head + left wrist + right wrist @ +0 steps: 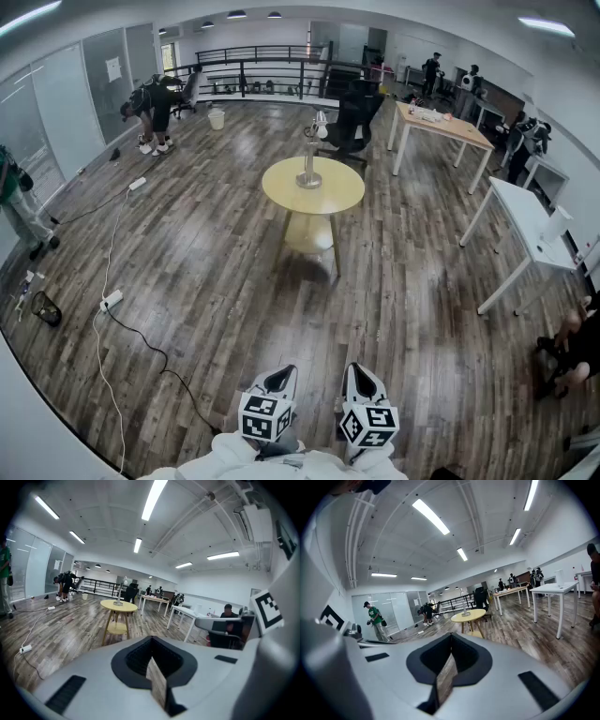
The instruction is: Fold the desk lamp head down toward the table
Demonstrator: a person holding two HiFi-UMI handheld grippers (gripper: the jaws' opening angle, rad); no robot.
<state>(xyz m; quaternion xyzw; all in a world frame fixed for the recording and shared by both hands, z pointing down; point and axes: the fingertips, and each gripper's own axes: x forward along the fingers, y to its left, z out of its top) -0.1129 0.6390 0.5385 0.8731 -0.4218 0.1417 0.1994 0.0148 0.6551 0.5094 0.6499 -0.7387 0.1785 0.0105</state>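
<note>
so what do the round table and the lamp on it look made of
Round table: probably pale wood or wood-look laminate, going by the matte yellowish top with no glare. Desk lamp: likely metal, from the silvery sheen on base and stem; too far to be sure.

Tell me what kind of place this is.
Probably an open-plan office or lab floor: white desks, a black office chair, glass partitions, and a round yellow table carrying a desk lamp.

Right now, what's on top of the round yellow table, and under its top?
On top: just the desk lamp, standing near the centre. Underneath: a round lower shelf; the tabletop covers its far part, so contents there can't be seen.
</note>
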